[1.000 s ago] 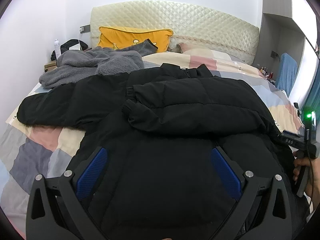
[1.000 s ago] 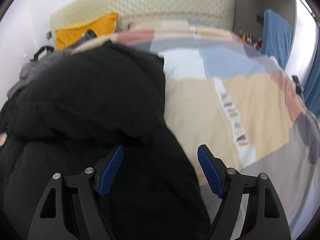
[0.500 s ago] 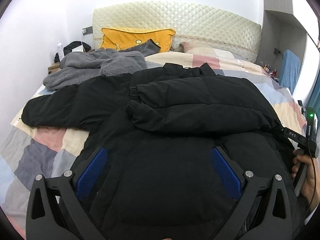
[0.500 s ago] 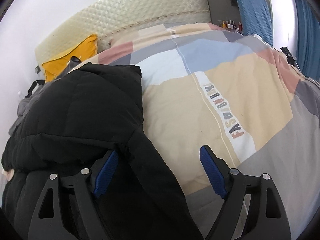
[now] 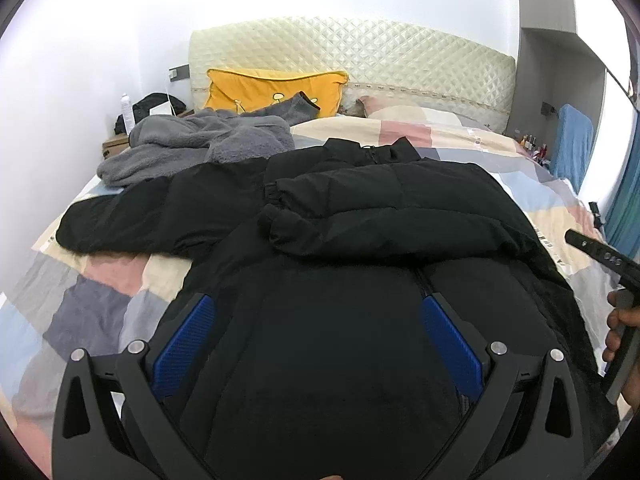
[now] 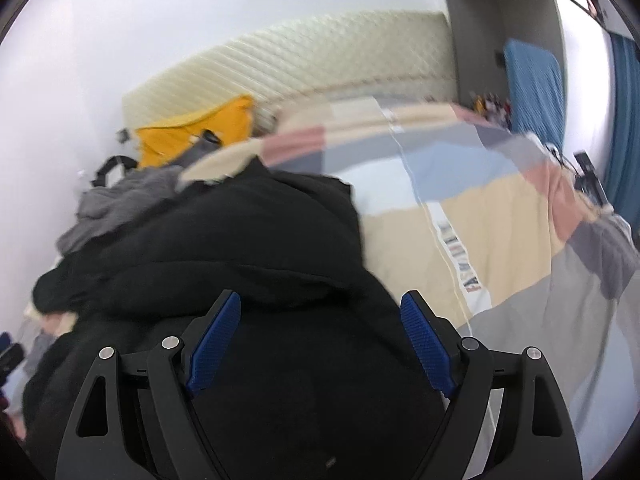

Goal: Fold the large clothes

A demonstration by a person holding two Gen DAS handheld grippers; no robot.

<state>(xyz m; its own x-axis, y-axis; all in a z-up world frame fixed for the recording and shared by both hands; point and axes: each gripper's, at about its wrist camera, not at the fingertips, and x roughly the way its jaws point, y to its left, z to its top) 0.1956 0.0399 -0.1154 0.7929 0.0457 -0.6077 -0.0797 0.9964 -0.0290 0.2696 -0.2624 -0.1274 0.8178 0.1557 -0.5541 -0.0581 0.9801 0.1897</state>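
Grippers came first in my view: my left gripper [image 5: 316,330] stood wide open over the near body of the black jacket [image 5: 340,280], its blue pads [image 5: 184,342] spread far apart with nothing between them but the padded cloth below; whether they touched it I could not tell. My right gripper [image 6: 320,336] was open as well, holding nothing, above the jacket's right edge [image 6: 240,248], though that view was blurred. From the left camera I saw the right gripper's black body [image 5: 600,252] at the far right, with my right hand [image 5: 622,340] wrapped round its handle.

The jacket lay spread on the bed [image 5: 100,300], collar toward the headboard [image 5: 352,60]. One sleeve [image 5: 360,216] was folded across the chest; the other sleeve [image 5: 152,216] stretched out flat to the left over the patchwork cover. Beyond it, to the far left, a grey fleece garment [image 5: 192,144] lay heaped, and a yellow pillow [image 5: 272,88] leaned against the headboard. A blue cloth [image 5: 572,136] hung at the far right.
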